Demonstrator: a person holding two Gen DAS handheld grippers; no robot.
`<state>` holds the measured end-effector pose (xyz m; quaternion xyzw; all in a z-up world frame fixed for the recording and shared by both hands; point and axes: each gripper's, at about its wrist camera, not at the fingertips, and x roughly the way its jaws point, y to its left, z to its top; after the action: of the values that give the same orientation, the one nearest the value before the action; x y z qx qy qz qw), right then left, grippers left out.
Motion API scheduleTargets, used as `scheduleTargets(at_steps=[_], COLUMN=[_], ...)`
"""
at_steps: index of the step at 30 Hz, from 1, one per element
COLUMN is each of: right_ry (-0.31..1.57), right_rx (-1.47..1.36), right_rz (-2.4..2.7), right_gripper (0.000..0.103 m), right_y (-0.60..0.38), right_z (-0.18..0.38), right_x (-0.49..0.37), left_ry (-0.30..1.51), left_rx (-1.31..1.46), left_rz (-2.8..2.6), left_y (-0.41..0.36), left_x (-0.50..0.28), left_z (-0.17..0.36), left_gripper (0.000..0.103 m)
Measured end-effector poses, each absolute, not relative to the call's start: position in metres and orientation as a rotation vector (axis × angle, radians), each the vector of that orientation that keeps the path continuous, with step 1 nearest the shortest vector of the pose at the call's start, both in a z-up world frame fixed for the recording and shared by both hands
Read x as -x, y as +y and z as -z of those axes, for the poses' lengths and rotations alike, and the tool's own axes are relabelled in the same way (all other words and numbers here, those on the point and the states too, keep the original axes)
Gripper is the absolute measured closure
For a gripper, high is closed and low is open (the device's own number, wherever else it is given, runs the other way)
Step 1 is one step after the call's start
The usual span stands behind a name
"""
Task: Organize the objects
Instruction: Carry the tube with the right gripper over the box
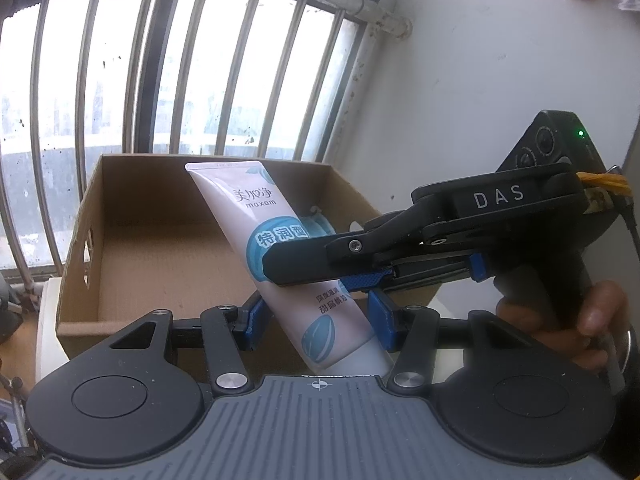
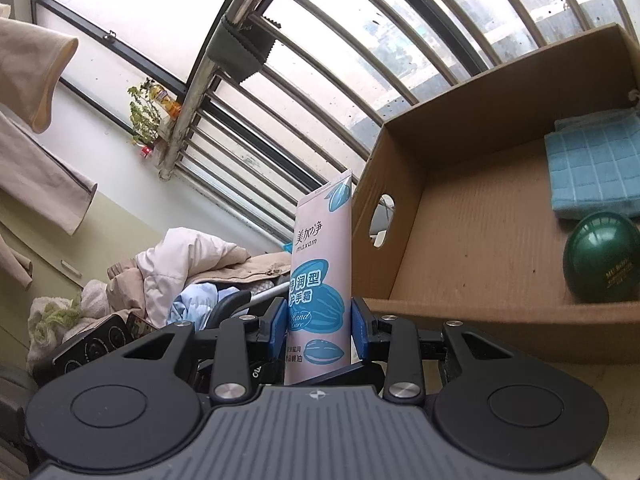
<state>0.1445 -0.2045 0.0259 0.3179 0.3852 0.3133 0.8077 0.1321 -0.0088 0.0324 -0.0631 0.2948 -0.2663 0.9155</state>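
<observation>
A pale pink Maxam hand cream tube (image 1: 256, 216) with blue print stands tilted in front of an open cardboard box (image 1: 160, 248). My right gripper (image 1: 312, 276) reaches in from the right and is shut on the tube's middle. In the right wrist view the tube (image 2: 320, 264) stands upright between the blue pads (image 2: 362, 328) of the right gripper (image 2: 320, 330). My left gripper (image 1: 316, 320) has its blue pads on either side of the tube's lower part; they stand apart from it, so it looks open.
The box (image 2: 460, 216) holds a folded blue cloth (image 2: 596, 168) and a dark green round container (image 2: 600, 260). Window bars (image 1: 160, 80) rise behind the box. A white wall (image 1: 500, 80) stands at right. Piled clothes (image 2: 180, 272) lie at left.
</observation>
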Motion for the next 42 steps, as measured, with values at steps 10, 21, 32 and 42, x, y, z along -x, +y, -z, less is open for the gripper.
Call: scheduleTargets(at_steps=[10, 21, 32, 42], right_ry=[0.818, 0.851, 0.928, 1.056], right_rx=[-0.656, -0.648, -0.628, -0.582], right_rz=[-0.658, -0.641, -0.608, -0.558], right_gripper=[0.066, 0.066, 0.066, 0.066], right_y=[-0.204, -0.207, -0.21, -0.218], right_z=[-0.052, -0.052, -0.03, 0.01], right_x=[-0.163, -0.189, -0.222, -0.267], left_ry=[0.654, 0.749, 0.845, 1.026], left_rx=[0.115, 0.116, 0.141, 0.19], left_rz=[0.562, 0.547, 0.529, 0.517], left_y=[-0.007, -0.01, -0.014, -0.025], left_x=[-0.157, -0.188, -0.228, -0.282], left_z=[-0.059, -0.064, -0.039, -0.002], left_gripper=[0.051, 0.051, 0.051, 0.05])
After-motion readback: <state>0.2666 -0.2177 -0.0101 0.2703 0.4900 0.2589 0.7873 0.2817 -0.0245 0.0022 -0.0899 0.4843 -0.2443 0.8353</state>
